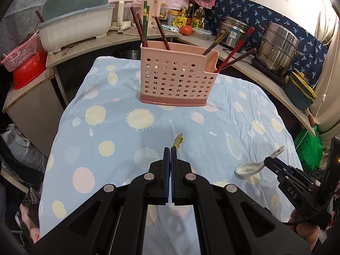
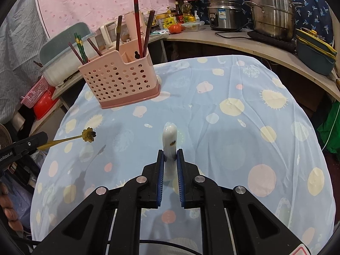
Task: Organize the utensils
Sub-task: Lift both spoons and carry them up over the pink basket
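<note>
1. Utensils are the job: a gold flower-ended spoon (image 2: 70,138) and a white ceramic soup spoon (image 2: 170,140) are both lifted clear of the tablecloth (image 2: 212,110), each in its own gripper.
2. The left gripper (image 1: 170,148) is pressed together on the gold spoon's thin handle, with the flower end sticking out ahead of the tips, free to go in first.
3. The right gripper (image 2: 170,155) pinches the ceramic spoon by its handle; in the left wrist view the bowl hangs out to the side.
4. The pink perforated utensil holder (image 1: 178,78) stands at the far side of the table, well apart from both spoons; chopsticks (image 1: 141,27) already lean in its compartments.
5. Both spoons probably belong in the holder, so carrying them across comes next.
</note>
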{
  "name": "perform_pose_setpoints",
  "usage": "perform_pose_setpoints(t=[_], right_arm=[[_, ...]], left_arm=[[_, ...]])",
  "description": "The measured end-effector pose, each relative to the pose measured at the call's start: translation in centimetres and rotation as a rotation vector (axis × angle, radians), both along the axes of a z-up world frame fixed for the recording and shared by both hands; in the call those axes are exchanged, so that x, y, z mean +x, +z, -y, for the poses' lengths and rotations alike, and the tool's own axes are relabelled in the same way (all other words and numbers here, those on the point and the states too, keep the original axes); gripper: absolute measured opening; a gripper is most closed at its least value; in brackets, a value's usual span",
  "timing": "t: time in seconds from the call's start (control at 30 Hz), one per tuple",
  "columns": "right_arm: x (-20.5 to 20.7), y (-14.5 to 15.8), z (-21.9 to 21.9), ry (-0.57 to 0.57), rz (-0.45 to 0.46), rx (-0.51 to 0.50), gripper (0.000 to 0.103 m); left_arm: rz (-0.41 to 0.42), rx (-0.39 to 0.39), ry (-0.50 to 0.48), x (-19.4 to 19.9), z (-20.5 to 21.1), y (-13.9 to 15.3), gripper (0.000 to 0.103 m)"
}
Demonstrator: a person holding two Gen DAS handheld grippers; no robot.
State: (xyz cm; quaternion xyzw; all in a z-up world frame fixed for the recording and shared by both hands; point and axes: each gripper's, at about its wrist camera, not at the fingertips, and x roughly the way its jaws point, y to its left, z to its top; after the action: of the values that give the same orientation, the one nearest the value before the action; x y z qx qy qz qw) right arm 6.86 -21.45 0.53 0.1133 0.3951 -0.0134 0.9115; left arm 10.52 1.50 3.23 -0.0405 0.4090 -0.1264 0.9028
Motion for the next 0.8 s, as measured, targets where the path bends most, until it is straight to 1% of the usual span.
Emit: perform_pose_setpoints(t=[0.17,0.37,0.5,0.7,0.8], right_arm=[[0.1,1.1,0.0,0.007,0.025,-0.003,0.01],[0.1,1.9,0.1,0.01,0.042,0.003,0.01],[0.2,3.2,-0.2,0.025,0.066,0.001,0.01],[1.3,6.1,-1.0,0.056,0.121,-0.013,0.01],[2.3,7.7,-1.5,0.071,0.148,-0.019,0.01]], left_arm=[[0.015,0.002,-0.005,0.1,0.3,1.4,0.0],[0.023,0.004,-0.013,0.2,0.7,2.3,0.0],[0.032,0.009,-0.017,0.4,0.9,3.2,0.0],[0.071,0.025,-0.014,1.4,1.0,5.9,0.0],[0.101,0.034,-0.01,2.4,0.9,7.9,0.0]])
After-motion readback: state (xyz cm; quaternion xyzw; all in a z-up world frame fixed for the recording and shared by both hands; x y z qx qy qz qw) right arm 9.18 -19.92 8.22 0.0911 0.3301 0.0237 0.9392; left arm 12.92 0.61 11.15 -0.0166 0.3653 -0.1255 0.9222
